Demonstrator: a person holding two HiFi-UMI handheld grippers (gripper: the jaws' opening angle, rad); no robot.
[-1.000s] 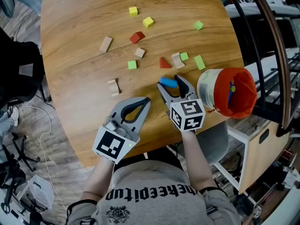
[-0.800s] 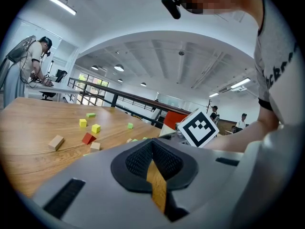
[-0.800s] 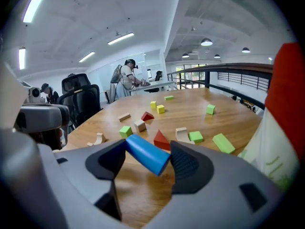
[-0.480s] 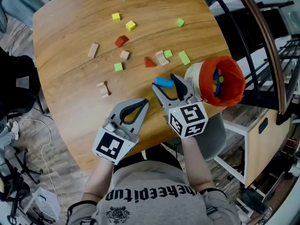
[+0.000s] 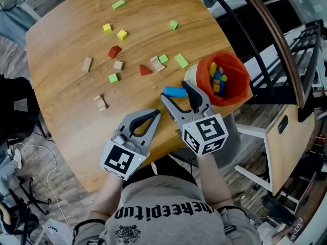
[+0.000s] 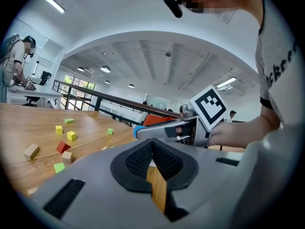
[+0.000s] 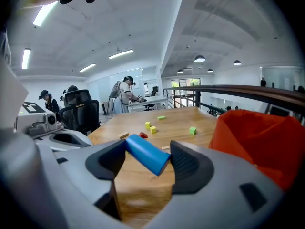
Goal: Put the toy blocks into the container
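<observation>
Right gripper: the right gripper (image 5: 177, 92) is clamped on the blue block (image 5: 172, 91). Its own view shows the block (image 7: 145, 155) spanning the gap on a slant, one end against each pad.
Why held so: the block was probably gripped as it lay, by its ends. The slanted seat looks less secure than a flat one.
Container: the container (image 5: 240, 70), white-walled with an orange liner, stands at the right edge of the surface (image 5: 66, 96), just beside the loaded gripper. Its mouth is tipped toward the person, which likely makes dropping in easier, and several coloured blocks show inside.
Left gripper: the left gripper (image 5: 153, 115) has its jaws together with nothing between them. It is parked by the near edge, seemingly to leave the right one room.
Loose blocks: the loose blocks are green (image 5: 181, 60), red (image 5: 145, 70), yellow (image 5: 122, 34) and plain wood (image 5: 87, 64). They lie scattered from the middle of the surface toward the far edge, well apart from the container.
Step in hand: carrying the blue block across to the container's mouth.
Progress: partly done, since many blocks remain out on the surface.
</observation>
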